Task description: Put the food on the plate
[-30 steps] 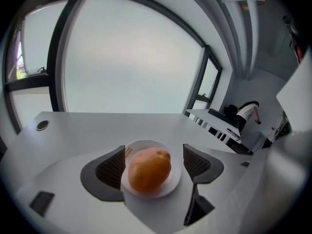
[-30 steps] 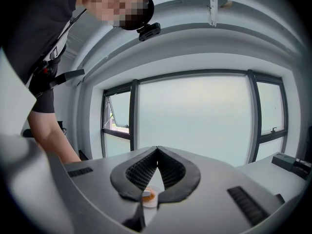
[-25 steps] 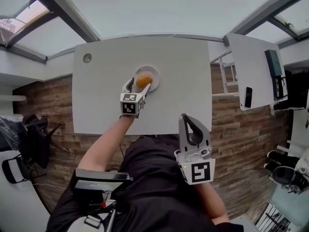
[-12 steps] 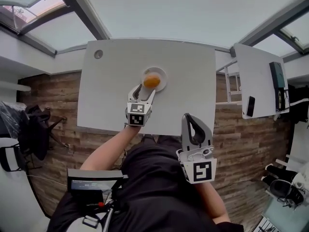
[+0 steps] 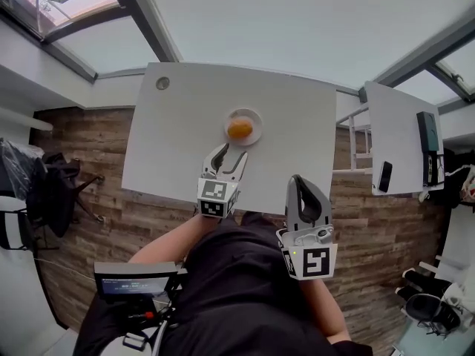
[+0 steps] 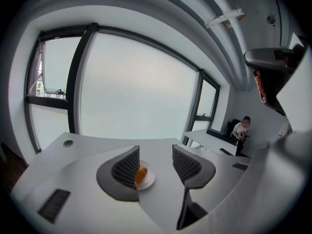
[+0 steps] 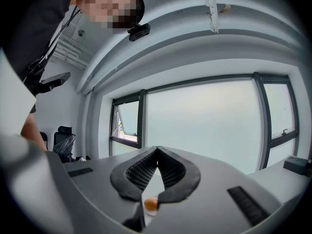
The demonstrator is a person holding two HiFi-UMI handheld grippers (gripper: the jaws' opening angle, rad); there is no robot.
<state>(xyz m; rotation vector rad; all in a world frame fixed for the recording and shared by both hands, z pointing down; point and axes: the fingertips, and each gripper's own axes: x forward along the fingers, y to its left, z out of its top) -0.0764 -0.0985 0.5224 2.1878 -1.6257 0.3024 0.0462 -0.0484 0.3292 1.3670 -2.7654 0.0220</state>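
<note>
Left tongs pulled back from plate toward desk near edge, jaws closing, nothing between. Orange food sits on plate, mid-desk. Right tongs closed, empty, off near edge as before.

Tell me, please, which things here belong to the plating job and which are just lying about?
Job in hand:
- orange food, already on the white plate
- left hand-held gripper, jaws closing with nothing between them

Just lying about:
- phone on the side table
- dark device on that same table
</note>
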